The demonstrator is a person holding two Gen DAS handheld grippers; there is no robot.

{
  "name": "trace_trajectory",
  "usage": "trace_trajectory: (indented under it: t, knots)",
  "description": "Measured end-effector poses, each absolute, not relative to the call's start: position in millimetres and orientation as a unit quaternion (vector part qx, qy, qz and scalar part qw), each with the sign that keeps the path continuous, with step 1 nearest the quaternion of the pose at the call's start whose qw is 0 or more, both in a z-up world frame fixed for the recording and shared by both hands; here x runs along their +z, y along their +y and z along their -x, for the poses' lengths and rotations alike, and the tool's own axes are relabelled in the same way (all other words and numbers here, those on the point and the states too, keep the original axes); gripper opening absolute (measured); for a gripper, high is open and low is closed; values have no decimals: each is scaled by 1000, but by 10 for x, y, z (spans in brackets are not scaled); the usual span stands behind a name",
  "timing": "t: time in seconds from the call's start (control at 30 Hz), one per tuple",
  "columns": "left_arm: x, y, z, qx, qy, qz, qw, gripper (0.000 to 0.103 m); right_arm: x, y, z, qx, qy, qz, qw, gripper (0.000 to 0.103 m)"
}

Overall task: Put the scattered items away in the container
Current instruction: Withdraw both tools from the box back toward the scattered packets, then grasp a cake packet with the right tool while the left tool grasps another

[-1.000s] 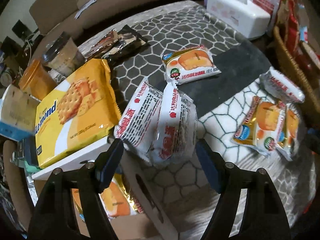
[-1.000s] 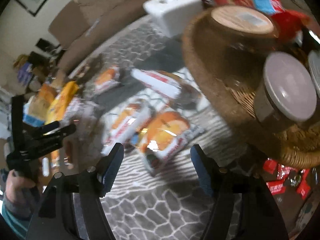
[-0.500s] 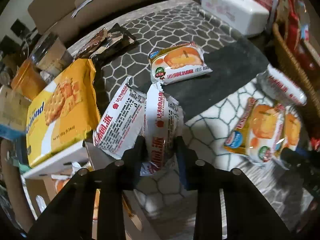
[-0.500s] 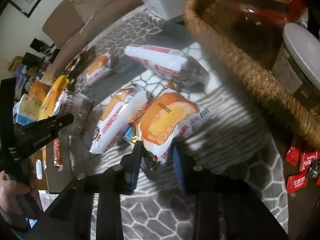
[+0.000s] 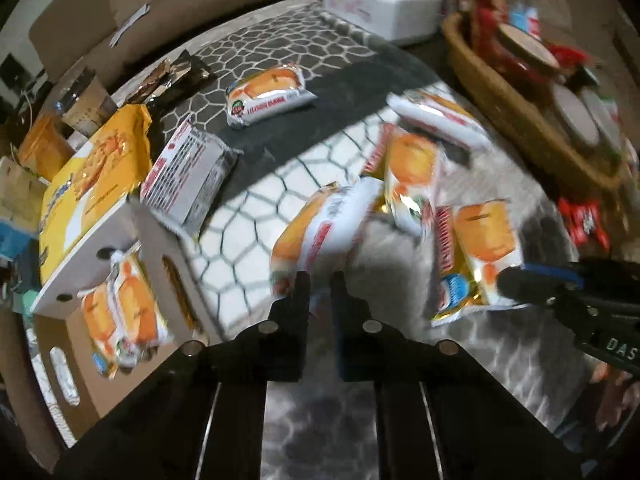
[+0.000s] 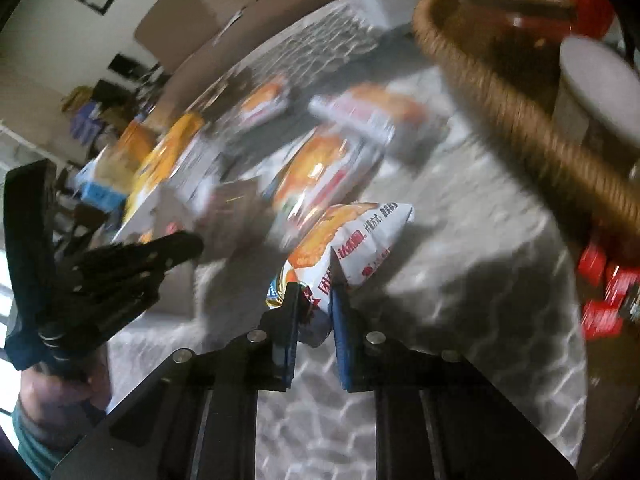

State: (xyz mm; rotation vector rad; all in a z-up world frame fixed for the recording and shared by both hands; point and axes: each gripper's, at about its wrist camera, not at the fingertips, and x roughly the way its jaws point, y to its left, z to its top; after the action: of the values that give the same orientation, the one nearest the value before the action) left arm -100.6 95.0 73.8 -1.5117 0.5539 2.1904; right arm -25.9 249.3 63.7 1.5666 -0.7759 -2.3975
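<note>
My left gripper is shut on a white and orange snack packet, lifted above the patterned cloth. My right gripper is shut on another orange cake packet; that packet also shows in the left wrist view. The cardboard box stands at the left with a packet inside. More packets lie on the cloth: a grey-white one by the box, an orange one further back, and others in the middle.
A yellow cracker bag lies on the box flap. A wicker basket with jars stands at the right. A white tissue box sits at the back. Red candies lie near the basket.
Both grippers closed on packets and lifted them. The left one pulled its packet away from the box side toward the middle; the right one raised its orange packet off the cloth.
</note>
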Motion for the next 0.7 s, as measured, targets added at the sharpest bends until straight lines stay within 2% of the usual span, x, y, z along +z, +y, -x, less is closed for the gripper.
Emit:
trace_trajectory:
  t: [0.17,0.27,0.3,0.33,0.37,0.4,0.5,0.63,0.7]
  knots:
    - [685,843,620,749,157,589,259,10,529,2359,29,-785,-252,-555,111,15]
    - [787,754,549,758,138,584,256,17,597,2459,-125,-798,-232,-552,67,22]
    - [856,711,584,773,138,571,240,32,605,2510,-142,-801,-232,-550,57,30]
    - [912,668,638,785,138,562,223,56,621,2590,-185,-803,-243,-543,44,39]
    - [963,622,718,794,132,555,207,66,630,2651,-217,-805,-253,-536,34,55]
    - [1015,576,800,806,125,545,194,75,646,2732,-246,-806,-266,-528,22,58]
    - [1045,615,966,816,134,529,191,76,664,2831,-233,-805,-294,-515,8,58]
    - [785,944,1090,803,240,517,174,76,679,2826,-182,-808,-303,-505,11,59]
    - [659,1043,1137,800,267,514,154,76,679,2788,-150,-815,-295,-498,1,59]
